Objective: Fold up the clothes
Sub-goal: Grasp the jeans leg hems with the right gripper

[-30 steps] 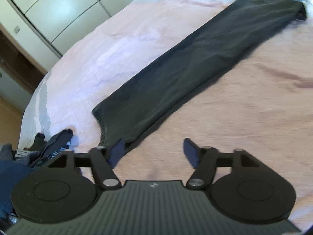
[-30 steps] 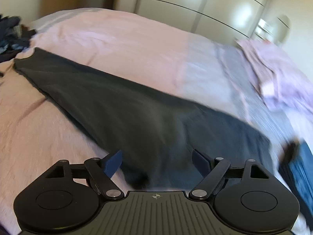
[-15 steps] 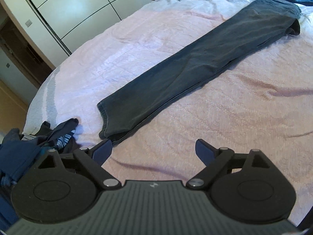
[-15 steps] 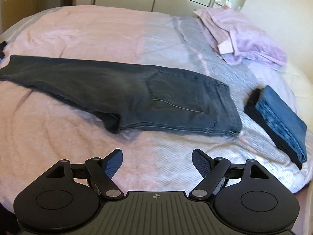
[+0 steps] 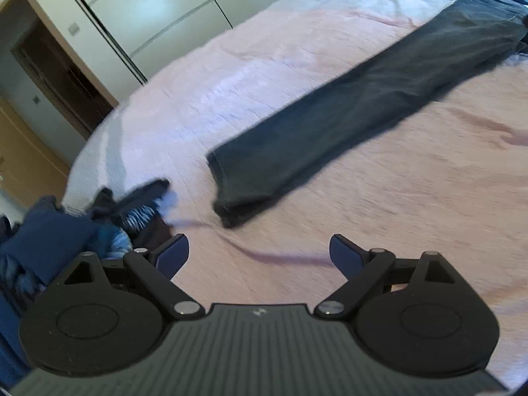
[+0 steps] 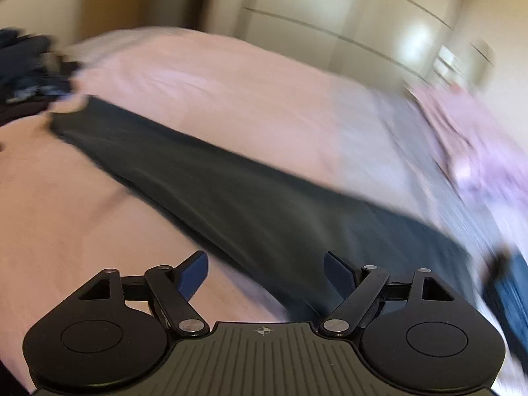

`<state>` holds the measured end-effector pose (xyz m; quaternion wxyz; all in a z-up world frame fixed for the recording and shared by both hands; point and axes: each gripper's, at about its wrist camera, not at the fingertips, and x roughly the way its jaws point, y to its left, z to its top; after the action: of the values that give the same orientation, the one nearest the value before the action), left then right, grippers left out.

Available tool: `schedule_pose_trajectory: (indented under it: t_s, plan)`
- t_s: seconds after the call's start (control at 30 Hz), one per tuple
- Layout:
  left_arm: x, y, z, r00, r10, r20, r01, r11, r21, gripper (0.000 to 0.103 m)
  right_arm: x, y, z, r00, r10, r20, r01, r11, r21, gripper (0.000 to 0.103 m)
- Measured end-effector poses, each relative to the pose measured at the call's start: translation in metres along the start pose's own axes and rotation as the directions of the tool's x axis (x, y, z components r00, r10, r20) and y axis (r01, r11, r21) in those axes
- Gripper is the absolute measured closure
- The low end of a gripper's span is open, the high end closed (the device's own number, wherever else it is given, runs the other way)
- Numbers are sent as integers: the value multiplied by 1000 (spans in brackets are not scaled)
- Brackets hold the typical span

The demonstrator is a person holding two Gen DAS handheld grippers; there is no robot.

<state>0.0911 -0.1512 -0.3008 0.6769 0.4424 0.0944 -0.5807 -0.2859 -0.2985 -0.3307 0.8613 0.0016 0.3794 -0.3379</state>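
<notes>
Dark trousers [image 5: 356,122] lie long and flat across the pink bedspread [image 5: 412,231].

The left gripper [image 5: 259,257] hangs above bare bedspread with its blue fingers [image 5: 173,254] wide apart and nothing between them; the trouser hem is just beyond; a heap of dark clothes [image 5: 125,211] sits at the left edge; a white wardrobe [image 5: 158,10] stands behind.

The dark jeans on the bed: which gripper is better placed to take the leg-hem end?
Probably the left gripper: the hem of the dark jeans lies just ahead of its open, empty jaws. The right gripper faces the jeans' wider part.
</notes>
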Motion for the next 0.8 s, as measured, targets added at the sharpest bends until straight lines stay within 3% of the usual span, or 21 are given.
schedule_pose_trajectory:
  t_s: [0.03, 0.13, 0.3, 0.43, 0.53, 0.8]
  plan:
    - [5, 2, 1, 1000, 17, 14, -17, 1000, 18, 13, 10, 15, 9, 1000, 24, 18, -24, 999, -49, 24]
    - [23, 5, 5, 999, 43, 27, -45, 996, 71, 17, 47, 66, 34, 994, 94, 62, -79, 974, -214, 43]
    - [57, -2, 5, 997, 43, 72, -54, 985, 164, 17, 110, 141, 67, 979, 173, 110, -109, 892, -440, 48]
    - [90, -20, 0, 995, 54, 89, -81, 939, 334, 17, 152, 181, 75, 977, 191, 98, -103, 817, -567, 50]
    - [107, -24, -3, 994, 49, 98, -83, 921, 380, 17, 172, 199, 74, 978, 186, 90, -90, 777, -623, 50]
    - [109, 0, -14, 994, 94, 54, -106, 945, 311, 16, 208, 251, 98, 955, 270, 122, -122, 734, -668, 50]
